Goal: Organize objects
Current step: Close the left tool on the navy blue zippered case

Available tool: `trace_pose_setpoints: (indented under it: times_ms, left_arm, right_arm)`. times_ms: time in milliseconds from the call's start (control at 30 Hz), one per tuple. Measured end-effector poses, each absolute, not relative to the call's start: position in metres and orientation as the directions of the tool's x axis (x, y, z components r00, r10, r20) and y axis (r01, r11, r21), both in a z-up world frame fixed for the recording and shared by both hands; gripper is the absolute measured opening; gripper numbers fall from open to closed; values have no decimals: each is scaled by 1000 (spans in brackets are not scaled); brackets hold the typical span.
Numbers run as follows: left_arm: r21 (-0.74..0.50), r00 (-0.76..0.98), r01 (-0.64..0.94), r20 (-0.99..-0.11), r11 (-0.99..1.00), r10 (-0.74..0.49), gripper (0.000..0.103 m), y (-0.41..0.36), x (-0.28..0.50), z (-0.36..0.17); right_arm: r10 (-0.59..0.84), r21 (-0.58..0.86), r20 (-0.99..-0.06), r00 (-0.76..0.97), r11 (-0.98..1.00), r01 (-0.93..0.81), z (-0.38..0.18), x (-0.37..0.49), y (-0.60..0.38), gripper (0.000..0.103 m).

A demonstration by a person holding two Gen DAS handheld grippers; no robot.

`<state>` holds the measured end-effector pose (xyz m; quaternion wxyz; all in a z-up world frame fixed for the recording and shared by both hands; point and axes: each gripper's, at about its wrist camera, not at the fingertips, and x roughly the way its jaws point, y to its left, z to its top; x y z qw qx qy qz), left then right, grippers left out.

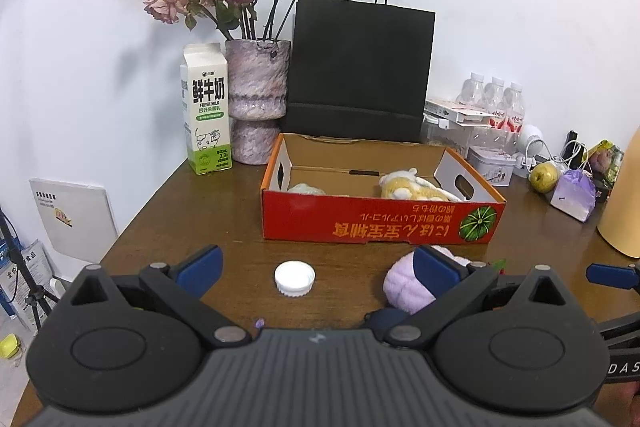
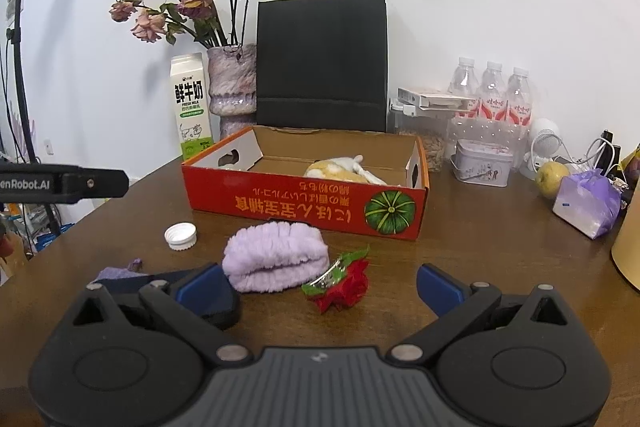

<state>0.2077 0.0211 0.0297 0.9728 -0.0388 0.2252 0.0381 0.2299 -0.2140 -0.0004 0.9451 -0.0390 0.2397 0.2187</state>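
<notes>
A red cardboard box (image 1: 376,219) (image 2: 304,205) stands open on the brown table, with a yellow plush toy (image 1: 412,187) (image 2: 340,169) and a pale object (image 1: 306,189) inside. In front of it lie a white bottle cap (image 1: 295,278) (image 2: 181,235), a lilac fluffy headband (image 1: 404,285) (image 2: 276,263) and a red rose hair clip (image 2: 340,285). My left gripper (image 1: 318,267) is open, low over the table, with the cap between its fingers' lines and its right finger in front of the headband. My right gripper (image 2: 320,285) is open around the headband and clip, touching neither.
Along the wall stand a milk carton (image 1: 206,111), a vase of dried roses (image 1: 256,99), a black paper bag (image 1: 358,67) and water bottles (image 2: 492,95). A tin (image 2: 482,161), a pear (image 2: 552,179), a purple bag (image 2: 586,203) and cables sit at the right.
</notes>
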Motion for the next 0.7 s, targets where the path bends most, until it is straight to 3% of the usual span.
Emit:
trace_pose_setpoints:
  times_ms: [700]
  left_arm:
    - [-42,845,-74,-534,996,40,103,34,191,-17]
  right_arm:
    - [383,50,-519,764,906,-421,-39,223,-221,103]
